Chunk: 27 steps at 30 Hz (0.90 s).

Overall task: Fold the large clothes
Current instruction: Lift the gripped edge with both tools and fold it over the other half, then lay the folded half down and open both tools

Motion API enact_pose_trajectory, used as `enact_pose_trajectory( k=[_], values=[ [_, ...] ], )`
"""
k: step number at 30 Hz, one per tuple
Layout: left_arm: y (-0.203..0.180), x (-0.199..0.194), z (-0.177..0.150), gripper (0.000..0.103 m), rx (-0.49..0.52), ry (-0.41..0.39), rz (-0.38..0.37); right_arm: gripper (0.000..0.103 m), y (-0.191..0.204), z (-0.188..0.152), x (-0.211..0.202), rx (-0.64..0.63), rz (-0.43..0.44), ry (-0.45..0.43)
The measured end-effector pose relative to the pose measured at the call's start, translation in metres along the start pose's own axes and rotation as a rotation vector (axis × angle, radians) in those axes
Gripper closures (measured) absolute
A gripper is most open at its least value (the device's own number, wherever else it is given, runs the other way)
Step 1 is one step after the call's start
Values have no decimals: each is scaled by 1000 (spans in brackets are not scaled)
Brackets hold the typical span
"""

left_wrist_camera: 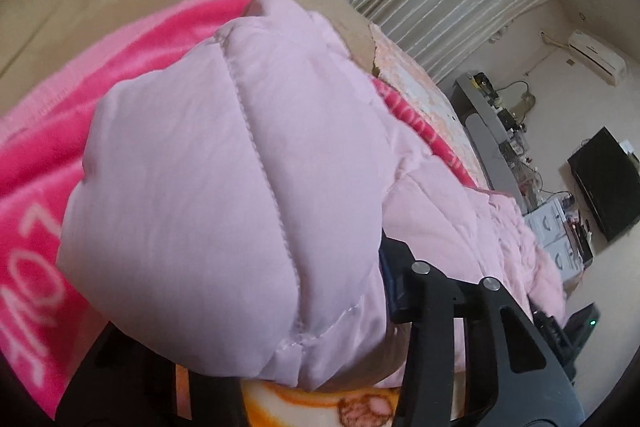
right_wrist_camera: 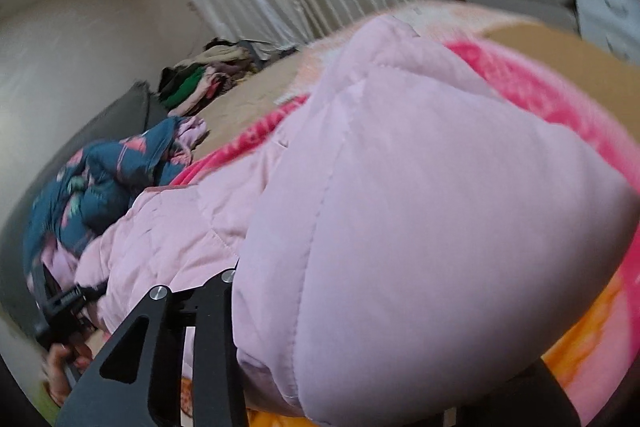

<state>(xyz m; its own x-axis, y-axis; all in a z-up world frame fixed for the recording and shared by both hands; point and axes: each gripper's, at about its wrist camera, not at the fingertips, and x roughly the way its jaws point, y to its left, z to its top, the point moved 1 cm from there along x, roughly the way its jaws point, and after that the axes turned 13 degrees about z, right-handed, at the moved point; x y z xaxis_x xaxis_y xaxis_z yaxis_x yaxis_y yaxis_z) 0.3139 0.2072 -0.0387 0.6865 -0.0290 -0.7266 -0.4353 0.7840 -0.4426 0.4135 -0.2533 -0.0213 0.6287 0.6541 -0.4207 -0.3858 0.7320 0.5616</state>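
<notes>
Here, both tongs clamp folds of a pale pink quilted jacket (left_wrist_camera: pixel 224 155) over the bed (left_wrist_camera: pixel 80 11).

The left tongs (left_wrist_camera: pixel 360 291) pinch a puffy hem panel, which bulges over the fingers; the right tongs (right_wrist_camera: pixel 256 291) bite another padded edge of the same jacket (right_wrist_camera: pixel 420 211). Its bulk lies on a hot-pink lettered blanket (left_wrist_camera: pixel 36 179), with a blue patterned garment (right_wrist_camera: pixel 100 183) heaped near the far side of the bed.
</notes>
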Motion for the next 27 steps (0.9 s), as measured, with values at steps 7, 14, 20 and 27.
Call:
enact_pose_trajectory(
  k=[7, 14, 20, 27],
  values=[
    [-9, -38, -11, 71, 88, -54, 12, 69, 43, -9, -33, -137, -2, 4],
    [-4, -79, -35, 71, 173, -99, 26, 70, 58, -36, -75, -163, 2, 14],
    [13, -100, -59, 71, 215, -101, 41, 70, 63, -63, -105, -158, -8, 21],
    [25, -118, -80, 71, 245, -108, 64, 69, 69, -90, -126, -150, -14, 25]
  ],
)
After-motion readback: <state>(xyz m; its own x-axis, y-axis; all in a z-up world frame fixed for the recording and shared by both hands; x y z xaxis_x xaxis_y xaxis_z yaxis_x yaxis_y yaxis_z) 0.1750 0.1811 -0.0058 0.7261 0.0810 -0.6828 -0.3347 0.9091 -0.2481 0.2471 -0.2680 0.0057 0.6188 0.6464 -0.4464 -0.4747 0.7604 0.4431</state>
